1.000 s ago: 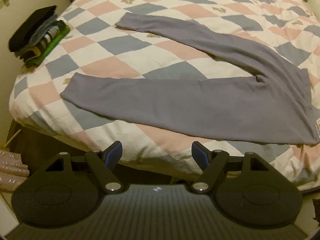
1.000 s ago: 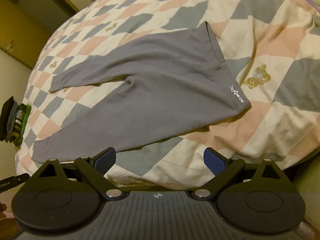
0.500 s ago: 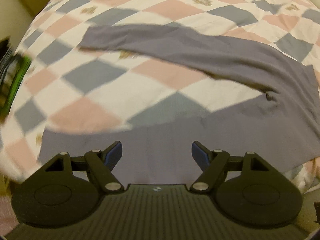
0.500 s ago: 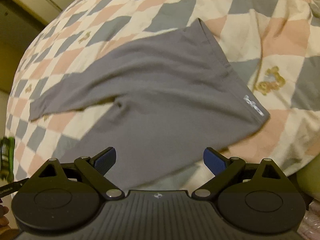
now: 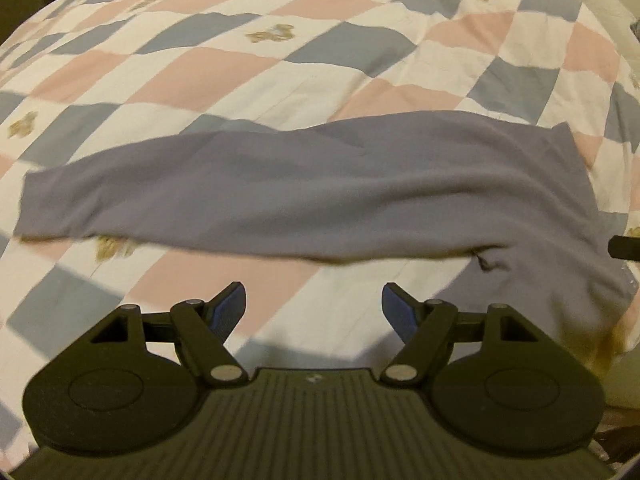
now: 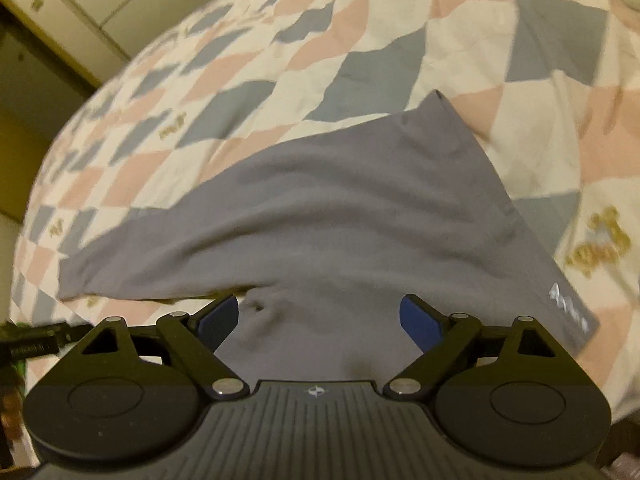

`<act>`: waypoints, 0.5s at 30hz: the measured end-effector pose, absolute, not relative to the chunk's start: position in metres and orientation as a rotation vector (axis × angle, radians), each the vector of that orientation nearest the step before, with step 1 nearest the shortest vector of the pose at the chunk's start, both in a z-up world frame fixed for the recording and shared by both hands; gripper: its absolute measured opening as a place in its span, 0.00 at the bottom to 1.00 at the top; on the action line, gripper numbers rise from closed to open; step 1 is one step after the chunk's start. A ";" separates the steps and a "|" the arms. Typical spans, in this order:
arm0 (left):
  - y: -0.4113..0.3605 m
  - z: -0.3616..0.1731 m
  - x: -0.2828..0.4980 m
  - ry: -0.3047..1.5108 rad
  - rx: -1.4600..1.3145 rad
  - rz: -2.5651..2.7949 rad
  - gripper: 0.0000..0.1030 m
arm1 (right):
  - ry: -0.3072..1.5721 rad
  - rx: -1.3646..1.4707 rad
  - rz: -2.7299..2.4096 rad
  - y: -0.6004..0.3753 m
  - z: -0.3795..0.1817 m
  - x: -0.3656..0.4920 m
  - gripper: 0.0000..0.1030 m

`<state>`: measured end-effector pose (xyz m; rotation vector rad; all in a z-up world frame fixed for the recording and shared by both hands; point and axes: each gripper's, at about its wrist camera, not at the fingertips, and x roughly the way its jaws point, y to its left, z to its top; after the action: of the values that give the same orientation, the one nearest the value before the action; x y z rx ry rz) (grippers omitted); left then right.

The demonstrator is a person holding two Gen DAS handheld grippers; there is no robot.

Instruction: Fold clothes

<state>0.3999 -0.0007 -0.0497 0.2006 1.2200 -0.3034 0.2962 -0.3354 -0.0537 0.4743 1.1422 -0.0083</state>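
Grey leggings (image 5: 320, 192) lie spread flat on a checkered quilt (image 5: 240, 68). In the left wrist view the far leg stretches across the frame, and the crotch sits at the right. My left gripper (image 5: 314, 310) is open over bare quilt, just short of that leg. In the right wrist view the leggings (image 6: 340, 220) fill the middle, with the waistband and a white logo (image 6: 568, 304) at the right. My right gripper (image 6: 318, 314) is open, low over the crotch and seat area, with nothing between its fingers.
The quilt (image 6: 280, 60) covers the bed in pink, grey and white diamonds with small bear prints. Pale cupboard doors (image 6: 100, 4) stand beyond the bed's far left. A dark part of the other gripper (image 5: 624, 246) shows at the right edge of the left wrist view.
Both grippers have moved forward over the bed and closer to the leggings. The near leg has dropped out of the left view. Both stay open.
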 end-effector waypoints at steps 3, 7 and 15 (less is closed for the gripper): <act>-0.012 -0.066 0.425 1.226 0.240 -0.358 0.66 | 1.189 0.430 0.015 -0.340 -0.071 0.327 0.87; -0.022 -0.082 0.464 1.191 0.304 -0.423 0.62 | 1.207 0.399 0.093 -0.348 -0.085 0.374 0.87; -0.030 -0.108 0.545 1.146 0.408 -0.578 0.44 | 1.182 0.242 0.322 -0.355 -0.103 0.466 0.75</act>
<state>0.5448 -0.0301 -0.1077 0.4081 1.1460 -0.5779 0.4660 -0.3550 -0.1031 0.2417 1.1817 0.3223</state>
